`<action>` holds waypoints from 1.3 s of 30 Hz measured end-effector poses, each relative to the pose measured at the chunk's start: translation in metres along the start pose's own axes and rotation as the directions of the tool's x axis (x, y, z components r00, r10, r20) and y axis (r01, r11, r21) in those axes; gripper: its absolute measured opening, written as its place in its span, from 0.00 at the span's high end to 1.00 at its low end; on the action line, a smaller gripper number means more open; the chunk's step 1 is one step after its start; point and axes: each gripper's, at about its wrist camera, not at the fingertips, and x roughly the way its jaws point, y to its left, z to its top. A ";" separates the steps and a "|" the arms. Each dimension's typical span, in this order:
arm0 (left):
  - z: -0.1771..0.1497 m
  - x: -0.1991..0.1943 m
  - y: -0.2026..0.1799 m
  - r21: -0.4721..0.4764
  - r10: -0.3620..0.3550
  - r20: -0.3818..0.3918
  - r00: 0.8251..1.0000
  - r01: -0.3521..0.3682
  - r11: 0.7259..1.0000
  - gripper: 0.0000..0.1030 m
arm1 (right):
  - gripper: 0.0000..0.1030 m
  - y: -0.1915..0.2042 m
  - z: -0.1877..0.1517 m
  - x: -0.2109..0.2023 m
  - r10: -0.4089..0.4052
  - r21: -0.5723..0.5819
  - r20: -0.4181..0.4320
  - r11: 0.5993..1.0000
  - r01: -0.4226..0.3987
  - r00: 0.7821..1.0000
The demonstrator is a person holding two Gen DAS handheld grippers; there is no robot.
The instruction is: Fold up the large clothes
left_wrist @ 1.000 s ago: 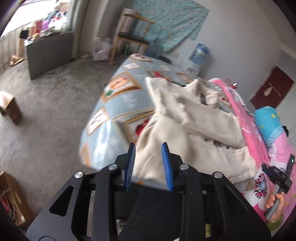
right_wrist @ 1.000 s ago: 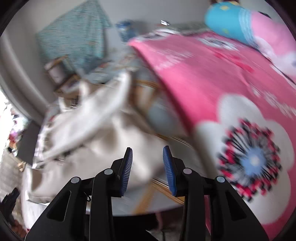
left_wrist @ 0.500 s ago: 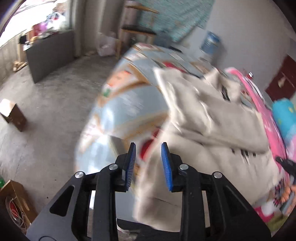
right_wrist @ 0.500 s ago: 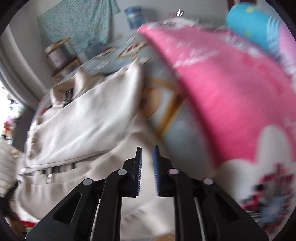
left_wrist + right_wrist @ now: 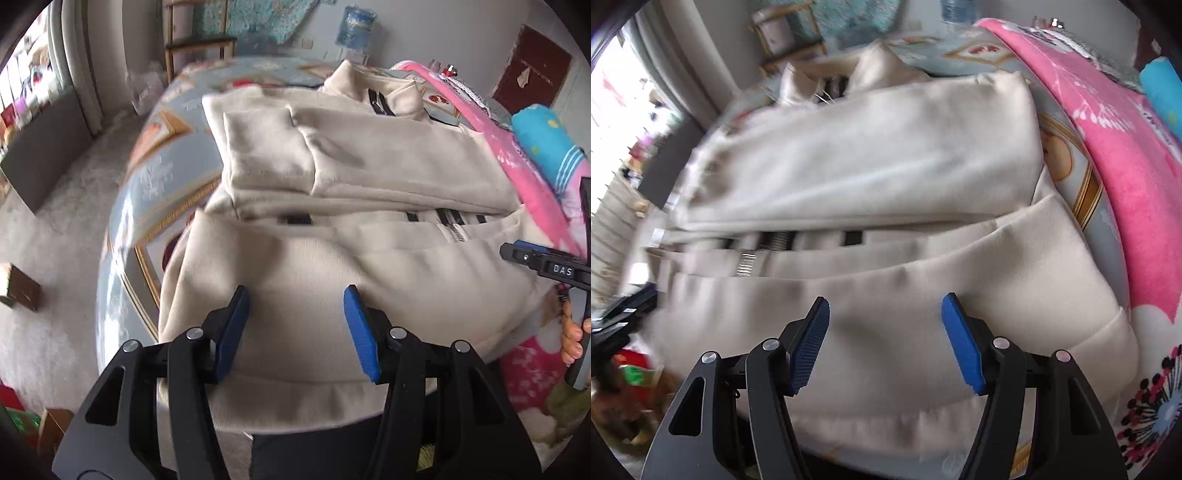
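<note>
Left wrist view: cream jacket (image 5: 369,177) lies crosswise on the bed (image 5: 155,177), collar far.
Left claw (image 5: 295,325): just opened, apart, empty.
Right claw (image 5: 884,339): just opened, apart, empty.

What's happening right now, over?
Left hand-held gripper and right hand-held gripper just opened, empty. Cream jacket lies half-folded on bed. Nothing in the way.
</note>
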 end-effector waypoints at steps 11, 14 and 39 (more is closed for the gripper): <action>-0.004 -0.018 -0.020 0.142 0.045 0.107 0.993 -0.060 0.988 0.98 | 0.95 0.017 0.002 -0.015 0.013 -0.040 0.027 0.999 -0.012 1.000; 0.008 -0.049 -0.014 0.116 0.016 0.189 0.982 -0.038 0.992 0.98 | 0.96 0.017 0.013 -0.039 0.015 -0.015 0.105 1.000 -0.013 0.994; 0.017 0.018 -0.015 0.180 0.126 0.127 0.984 -0.148 0.972 0.97 | 0.60 -0.074 0.021 -0.043 -0.155 0.116 0.176 0.984 0.135 0.972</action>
